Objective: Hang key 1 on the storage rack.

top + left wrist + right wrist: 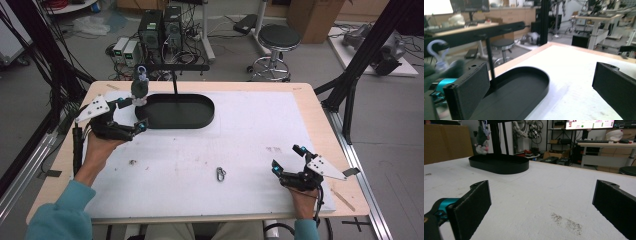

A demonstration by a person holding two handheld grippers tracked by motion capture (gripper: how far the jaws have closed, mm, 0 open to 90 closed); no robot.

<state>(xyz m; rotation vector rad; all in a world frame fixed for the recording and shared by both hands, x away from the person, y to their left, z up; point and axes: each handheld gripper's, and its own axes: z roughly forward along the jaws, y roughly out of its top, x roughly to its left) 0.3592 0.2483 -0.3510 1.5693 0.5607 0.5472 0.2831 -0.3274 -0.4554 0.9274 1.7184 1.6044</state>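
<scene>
A black oval tray (pixel 200 120) lies at the back left of the white mat, with a thin post and crossbar (pixel 172 67) rising from it. A small dark plush toy (pixel 139 88) hangs by a pale hook from the bar's left end. My left gripper (pixel 132 114) is open at the tray's left end, just below the toy, with nothing between its jaws. In the left gripper view the tray (pixel 524 85) lies ahead and the toy (pixel 439 72) is a blur at the left. My right gripper (pixel 287 159) rests open and empty near the front right of the mat.
A small metal clasp (pixel 220 174) lies on the mat (pixel 250 130) near the front middle. The right gripper view has the tray (pixel 499 163) and hanging toy (pixel 482 138) far ahead. A stool (pixel 277 40) and computer cases stand on the floor behind the table.
</scene>
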